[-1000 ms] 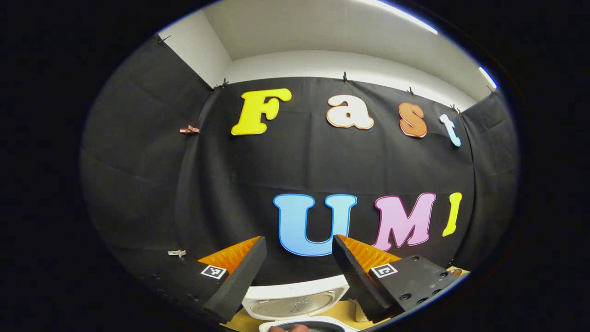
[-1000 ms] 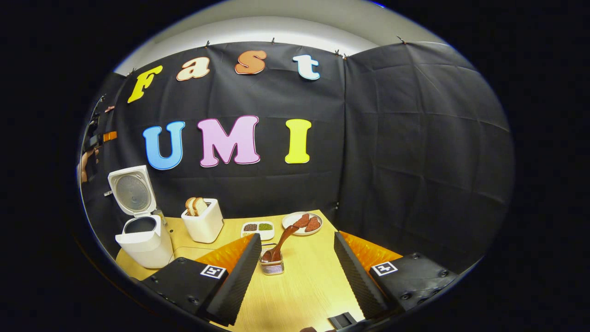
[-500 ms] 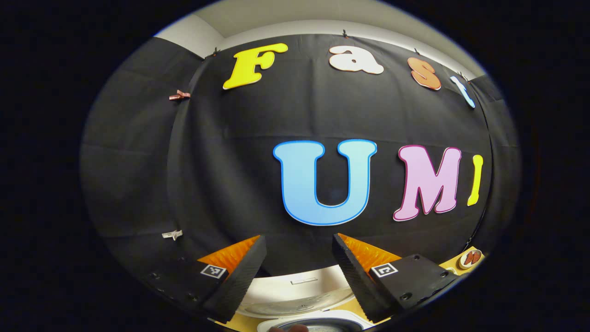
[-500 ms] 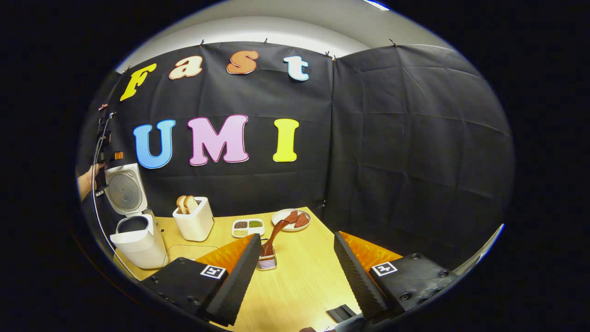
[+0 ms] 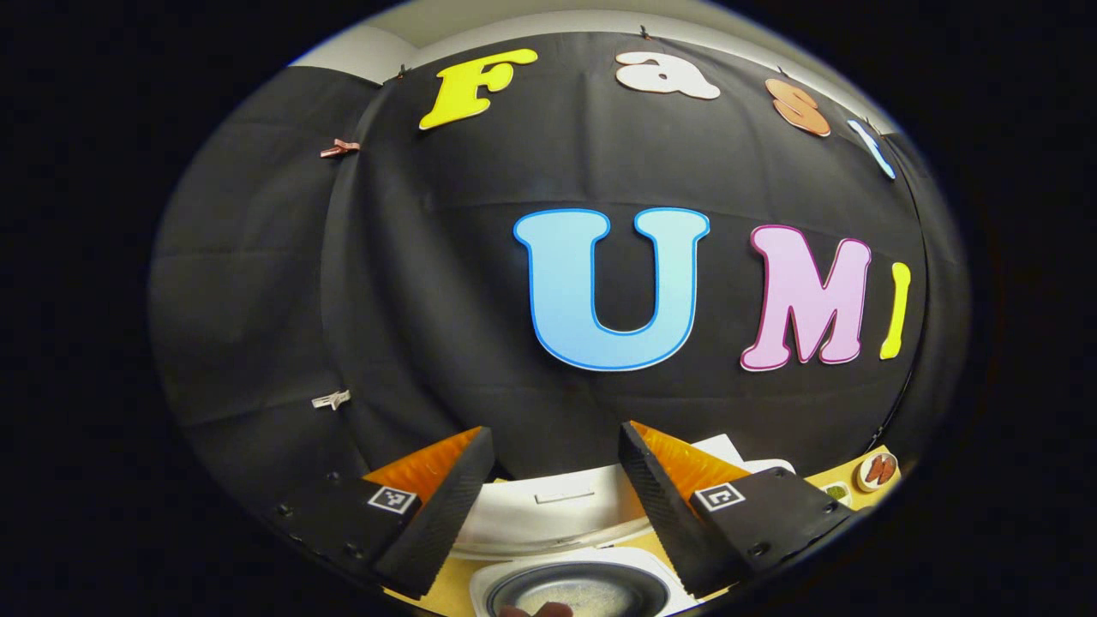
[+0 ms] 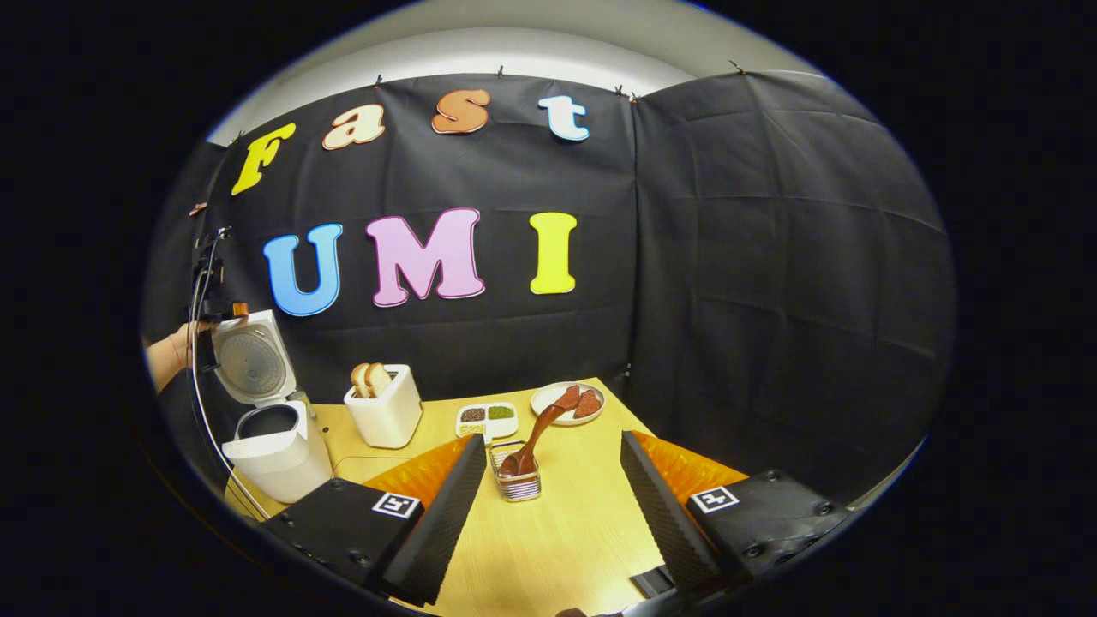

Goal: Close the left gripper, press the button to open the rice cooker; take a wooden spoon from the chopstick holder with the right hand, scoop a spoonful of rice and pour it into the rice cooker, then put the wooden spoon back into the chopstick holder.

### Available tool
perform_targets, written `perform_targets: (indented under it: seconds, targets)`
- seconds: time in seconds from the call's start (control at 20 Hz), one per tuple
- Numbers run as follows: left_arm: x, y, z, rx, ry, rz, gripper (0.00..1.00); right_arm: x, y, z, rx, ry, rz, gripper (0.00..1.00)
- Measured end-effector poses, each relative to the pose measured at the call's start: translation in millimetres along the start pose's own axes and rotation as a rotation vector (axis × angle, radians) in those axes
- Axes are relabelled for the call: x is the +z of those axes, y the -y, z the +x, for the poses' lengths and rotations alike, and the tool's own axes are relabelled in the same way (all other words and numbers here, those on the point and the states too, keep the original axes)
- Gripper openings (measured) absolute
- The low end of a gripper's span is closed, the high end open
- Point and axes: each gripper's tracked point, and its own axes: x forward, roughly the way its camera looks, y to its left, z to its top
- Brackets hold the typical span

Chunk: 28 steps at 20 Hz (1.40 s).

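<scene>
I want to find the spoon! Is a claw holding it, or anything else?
No. The right claw and left claw are both open and empty. The brown wooden spoon stands tilted in the wire chopstick holder.

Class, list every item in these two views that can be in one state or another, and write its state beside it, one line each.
rice cooker: lid raised, pot exposed
wooden spoon: standing tilted in the chopstick holder, ungrasped
chopstick holder: upright on the table, holding the spoon
toaster: two bread slices sticking up
left tongs: open, above the cooker
right tongs: open, holding nothing
</scene>
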Motion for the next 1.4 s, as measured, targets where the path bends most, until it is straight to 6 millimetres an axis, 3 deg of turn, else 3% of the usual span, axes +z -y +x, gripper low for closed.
perform_targets:
  seconds: [0.35,0.55,0.95,1.4]
  targets:
    - [-36,19,-58,0.039,-0.056,-0.013,1.0,-1,-10,6,0.105,-0.022,-0.025,0.98]
    - [-84,37,-83,0.027,-0.166,-0.036,1.0,-5,-8,9,0.143,-0.036,-0.045,0.98]
    - [-172,45,-112,0.051,-0.258,-0.031,1.0,-21,7,0,0.155,-0.069,-0.051,0.98]
    - [-226,53,-118,0.031,-0.352,-0.004,1.0,-31,4,-10,0.166,-0.086,-0.054,0.99]
